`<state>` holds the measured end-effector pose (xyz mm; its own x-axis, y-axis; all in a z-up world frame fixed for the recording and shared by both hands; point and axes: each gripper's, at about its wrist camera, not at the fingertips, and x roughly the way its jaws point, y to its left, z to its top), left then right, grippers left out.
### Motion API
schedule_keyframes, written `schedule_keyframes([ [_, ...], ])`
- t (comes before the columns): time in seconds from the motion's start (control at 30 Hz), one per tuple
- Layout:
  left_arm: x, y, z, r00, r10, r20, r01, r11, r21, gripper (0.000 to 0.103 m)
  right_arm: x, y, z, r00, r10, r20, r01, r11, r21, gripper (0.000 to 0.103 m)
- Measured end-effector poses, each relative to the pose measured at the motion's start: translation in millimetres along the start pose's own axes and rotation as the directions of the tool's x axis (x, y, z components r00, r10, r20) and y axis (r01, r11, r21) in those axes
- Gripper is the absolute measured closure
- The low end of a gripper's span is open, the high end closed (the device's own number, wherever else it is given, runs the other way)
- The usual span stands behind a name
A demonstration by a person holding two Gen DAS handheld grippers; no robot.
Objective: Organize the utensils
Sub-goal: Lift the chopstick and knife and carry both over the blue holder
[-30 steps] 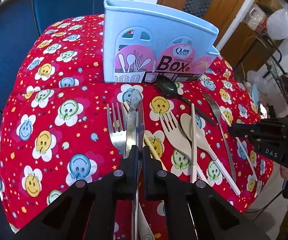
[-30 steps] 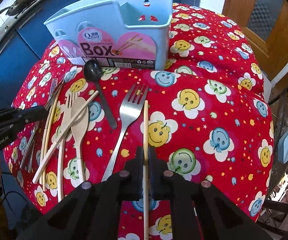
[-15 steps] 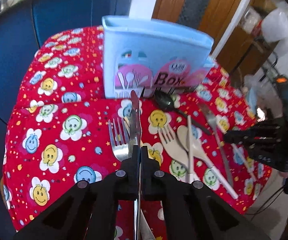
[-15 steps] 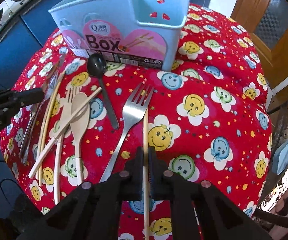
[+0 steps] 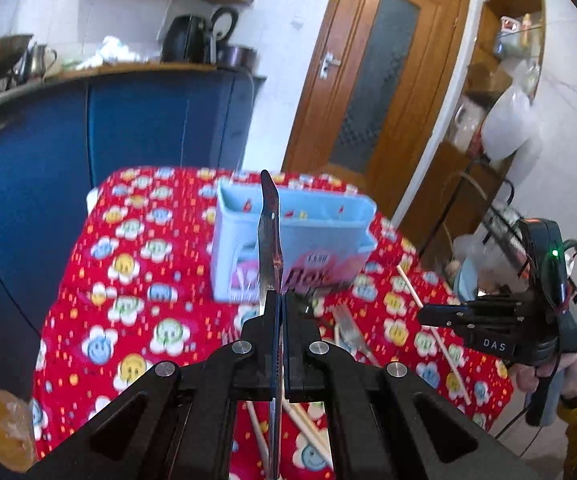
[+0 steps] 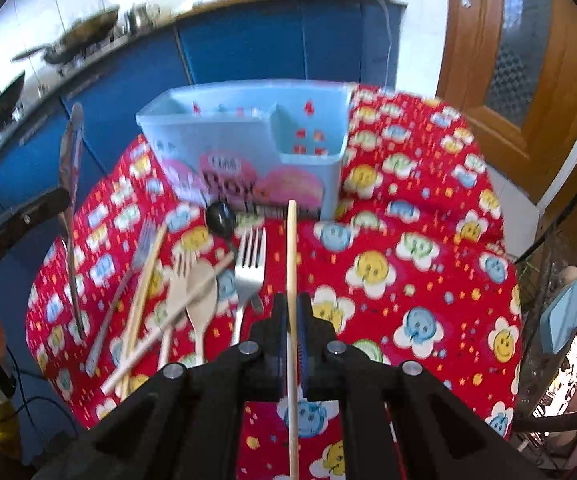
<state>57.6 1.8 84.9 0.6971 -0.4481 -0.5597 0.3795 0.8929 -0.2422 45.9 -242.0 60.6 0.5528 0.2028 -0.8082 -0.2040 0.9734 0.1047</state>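
Both claws are clamped tight on a utensil each. Left gripper [image 5: 279,312] pinches a metal table knife [image 5: 269,236] between its fingers, the blade pointing up and forward; a second ago that knife lay flat on the red smiley-face tablecloth [image 5: 136,280] beside a fork, and now it is lifted clear, its tip crossing in front of the light blue utensil box [image 5: 320,232]. The left camera has tilted upward since then, so the blue cabinets, the kettle on the counter and the wooden door now fill the upper part of its view. Right gripper [image 6: 291,316] grips a single wooden chopstick [image 6: 291,264] that runs straight between its fingers; earlier the stick rested on the cloth, and now its far end hangs above the cloth just short of the box's front wall.

The box [image 6: 248,136] stands toward the far edge of the table, with its large compartment on the left and a smaller one on the right, in the right wrist view. Still lying on the cloth in front of it are a black spoon [image 6: 220,218], a metal fork [image 6: 250,264], a pale wooden spoon [image 6: 202,292] and wooden fork [image 6: 177,292], more chopsticks [image 6: 144,280] and another metal fork [image 6: 144,240] nearer the left edge, unmoved from a second ago.
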Motion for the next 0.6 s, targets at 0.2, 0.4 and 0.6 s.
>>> schedule_keyframes([
  [0.2,-4,-1,29,0.995,0.008,0.101,-0.007,1.000,-0.011,0.102,-21,-6,17,0.981,0.023,0.193,-0.031,0.999,0.038,0.097],
  [0.4,0,1,70,0.977,0.041,0.207,-0.039,0.999,-0.013,0.102,-34,-13,45,0.934,0.031,0.355,-0.056,0.997,0.060,0.097],
  [0.6,12,2,108,0.951,0.054,0.303,-0.043,0.998,-0.044,0.102,-41,-18,84,0.867,0.033,0.497,-0.072,0.996,0.059,0.097],
])
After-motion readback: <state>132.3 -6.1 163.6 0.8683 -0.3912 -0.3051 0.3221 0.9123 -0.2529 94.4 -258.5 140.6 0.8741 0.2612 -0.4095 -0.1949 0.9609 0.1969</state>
